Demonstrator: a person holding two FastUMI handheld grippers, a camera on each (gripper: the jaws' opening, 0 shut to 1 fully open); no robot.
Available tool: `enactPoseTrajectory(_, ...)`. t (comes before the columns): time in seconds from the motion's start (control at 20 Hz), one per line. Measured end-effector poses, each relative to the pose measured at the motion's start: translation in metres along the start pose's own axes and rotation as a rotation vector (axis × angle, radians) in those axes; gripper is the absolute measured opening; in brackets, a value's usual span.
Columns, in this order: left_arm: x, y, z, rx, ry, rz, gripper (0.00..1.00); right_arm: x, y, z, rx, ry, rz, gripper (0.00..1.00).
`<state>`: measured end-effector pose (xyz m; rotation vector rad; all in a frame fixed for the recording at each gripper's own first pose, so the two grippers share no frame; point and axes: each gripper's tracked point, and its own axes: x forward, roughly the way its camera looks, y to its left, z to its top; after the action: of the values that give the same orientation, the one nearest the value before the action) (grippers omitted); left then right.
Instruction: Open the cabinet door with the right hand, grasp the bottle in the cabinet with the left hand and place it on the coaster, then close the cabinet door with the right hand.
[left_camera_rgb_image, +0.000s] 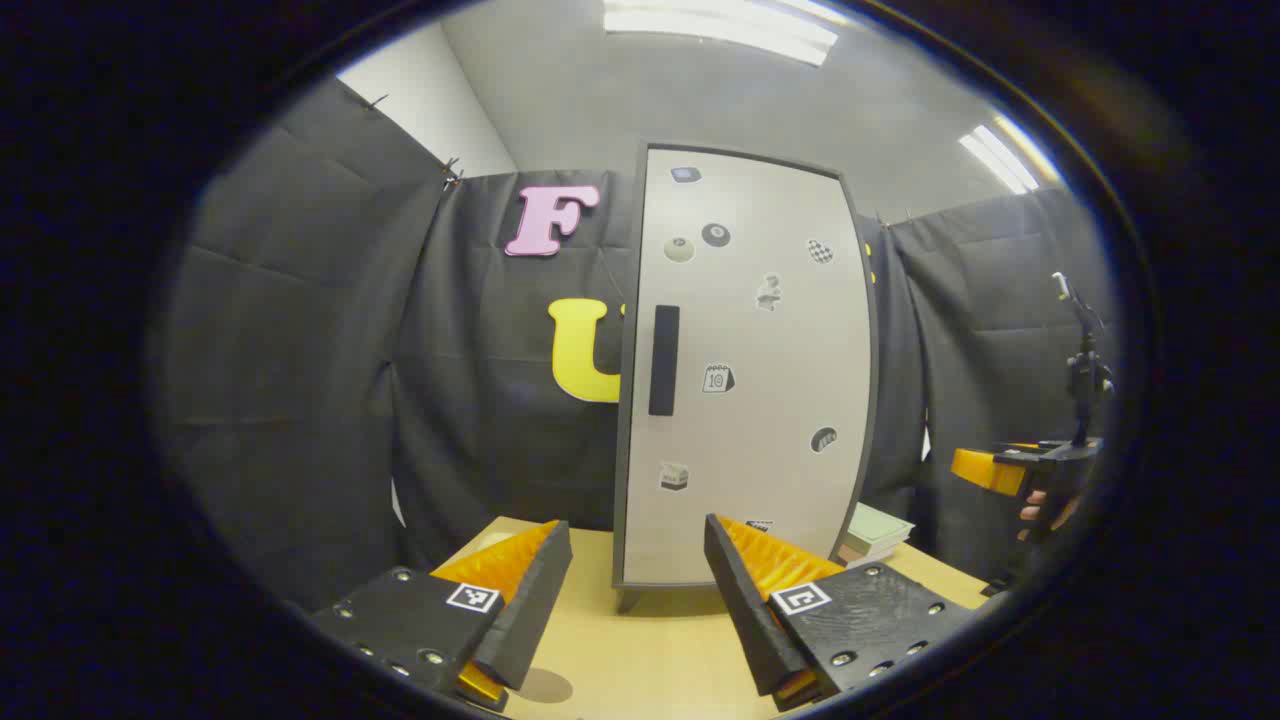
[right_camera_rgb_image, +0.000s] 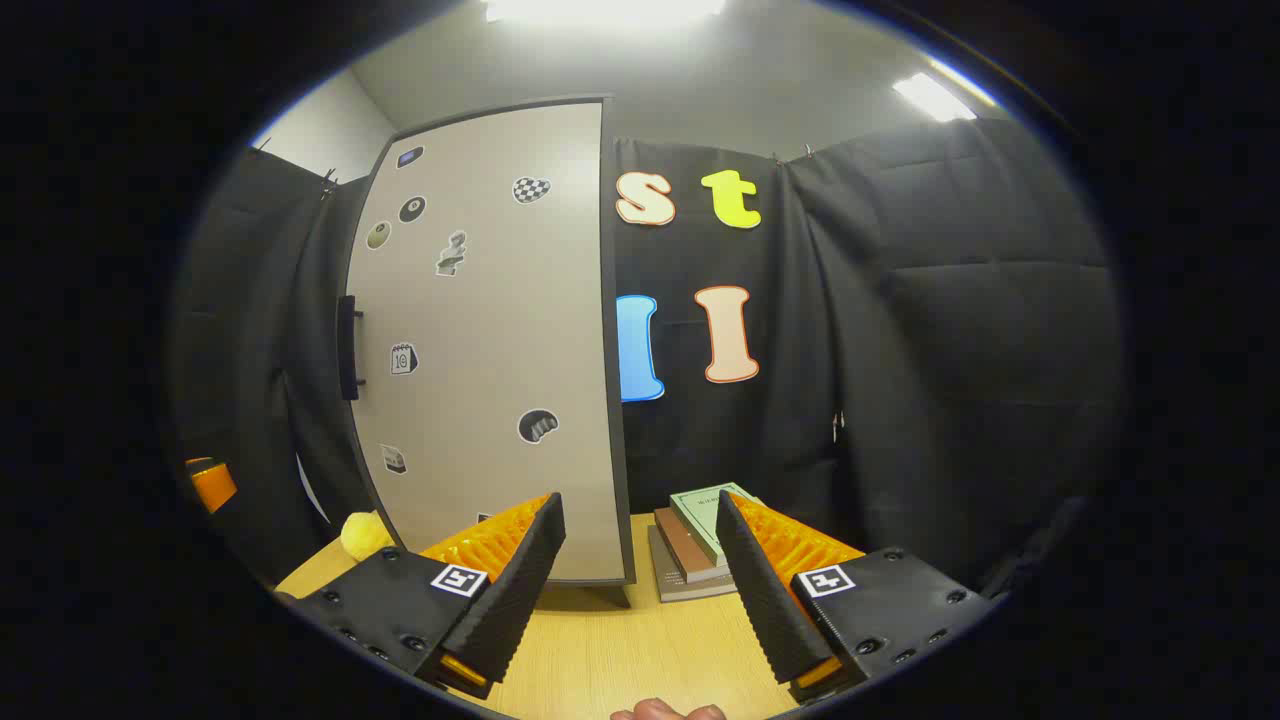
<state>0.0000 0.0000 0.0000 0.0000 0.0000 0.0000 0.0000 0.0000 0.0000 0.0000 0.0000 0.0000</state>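
Left gripper view gives us the left gripper (left_camera_rgb_image: 637, 590) low over a pale wood-grain surface (left_camera_rgb_image: 650, 660), its jaws spread wide with nothing between them, their ribbed inner faces turned toward each other. Straight ahead stands the cabinet (left_camera_rgb_image: 745, 370), a tall flat-fronted box with a dark frame; its light matte door (left_camera_rgb_image: 760, 420) is closed, dotted with small stickers, and carries a dark vertical bar handle (left_camera_rgb_image: 663, 360) near its left edge. The bottle we cannot see behind that shut door. At the far right edge the right gripper (left_camera_rgb_image: 1010, 470) is cut off, a few fingertips of the hand on it barely visible.

In the right gripper view, the right gripper (right_camera_rgb_image: 640, 580) also has its jaws wide apart and empty. Beside the cabinet (right_camera_rgb_image: 490, 340) lies a small stack of books (right_camera_rgb_image: 700, 545). A rounded yellow object (right_camera_rgb_image: 365, 535) sits at the cabinet's left, too small for us to identify.
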Motion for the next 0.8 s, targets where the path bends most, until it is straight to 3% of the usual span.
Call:
enactPoseTrajectory(0.1,-0.004,0.007,-0.001,0.000,0.003,0.019,0.80,0.000,0.005,-0.003,-0.003,0.009,0.010,0.96)
enactPoseTrajectory(0.15,-0.006,0.008,-0.002,0.000,0.003,0.025,0.86,0.000,0.008,-0.003,-0.006,0.014,0.016,0.96)
enactPoseTrajectory(0.5,-0.015,0.019,-0.008,0.000,0.014,0.035,0.80,0.000,0.029,0.005,-0.023,0.008,0.046,0.96)
enactPoseTrajectory(0.55,-0.016,0.022,-0.009,0.000,0.014,0.038,0.86,0.001,0.031,0.006,-0.026,0.006,0.047,0.96)
enactPoseTrajectory(0.7,-0.015,0.026,-0.014,-0.012,0.028,0.044,0.80,0.005,0.041,0.006,-0.031,0.021,0.058,0.96)
enactPoseTrajectory(0.8,-0.016,0.029,-0.016,-0.009,0.032,0.047,0.83,0.008,0.048,0.009,-0.030,0.019,0.068,0.96)
